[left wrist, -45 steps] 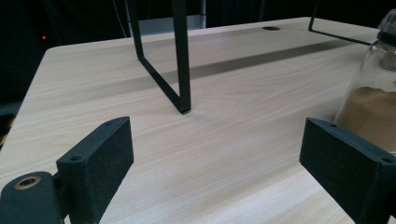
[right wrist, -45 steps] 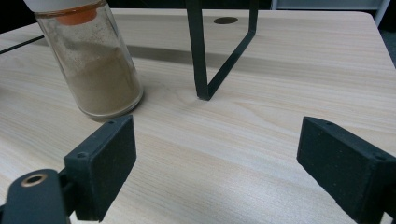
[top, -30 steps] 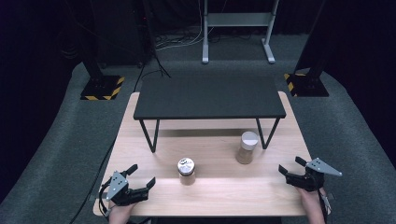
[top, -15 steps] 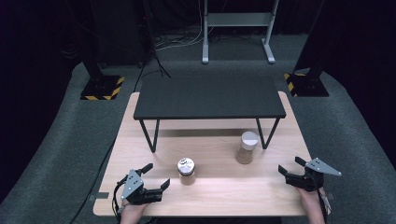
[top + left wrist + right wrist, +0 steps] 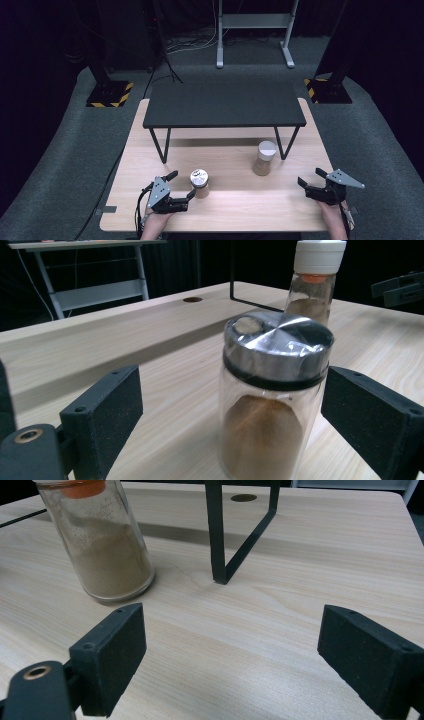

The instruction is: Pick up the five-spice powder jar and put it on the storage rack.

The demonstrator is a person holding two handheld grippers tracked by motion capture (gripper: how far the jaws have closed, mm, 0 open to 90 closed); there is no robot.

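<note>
A small glass jar with a silver lid [image 5: 199, 183] [image 5: 272, 395], half full of brown powder, stands near the table's front left. My left gripper [image 5: 182, 184] [image 5: 235, 410] is open, one jaw on each side of this jar. The right pad sits close to the lid and a wide gap stays on the left. A taller jar with a white lid [image 5: 263, 158] [image 5: 315, 280] [image 5: 97, 545] stands by the shelf's right leg. My right gripper [image 5: 310, 177] [image 5: 230, 650] is open over bare wood at the front right, holding nothing.
A black low shelf on thin metal legs [image 5: 223, 104] spans the back half of the wooden table [image 5: 240, 210]. One of its legs [image 5: 220, 540] stands just ahead of the right gripper. Dark floor surrounds the table.
My left gripper has slid right along the front edge until its jaws flank the silver-lidded jar. The right gripper and both jars have stayed put.
</note>
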